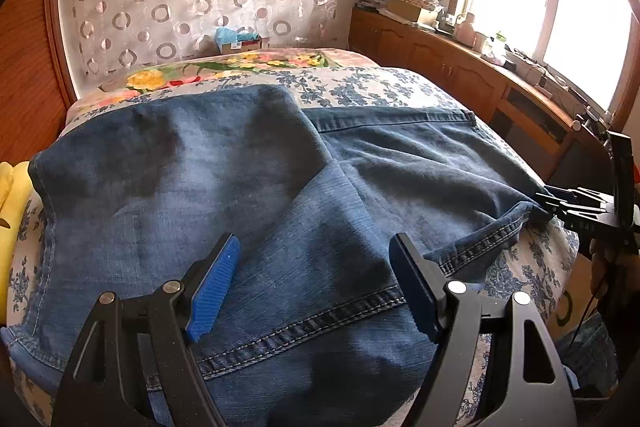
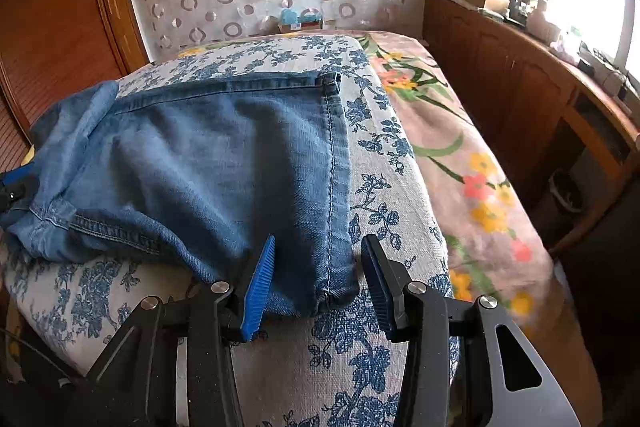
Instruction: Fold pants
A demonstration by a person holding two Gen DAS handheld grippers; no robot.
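Observation:
Blue jeans (image 1: 240,167) lie folded and rumpled across the bed, with a leg laid over the seat part. My left gripper (image 1: 316,243) hovers open just above the denim near a stitched seam, with nothing gripped between its blue pads. In the right wrist view the leg end (image 2: 200,155) lies flat, its hem corner (image 2: 332,291) at the near edge. My right gripper (image 2: 320,241) stands open astride that corner, with the right pad clear of the cloth. The right gripper (image 1: 560,203) also shows at the hem in the left wrist view, and the left gripper's fingertip (image 2: 12,183) at the far left edge.
The bed carries a blue-flowered cover (image 2: 376,155) over a pink floral blanket (image 2: 472,163). A wooden cabinet (image 1: 440,59) with clutter on top runs under the bright window on the right. Something yellow (image 1: 12,187) lies at the bed's left edge. A patterned curtain hangs behind.

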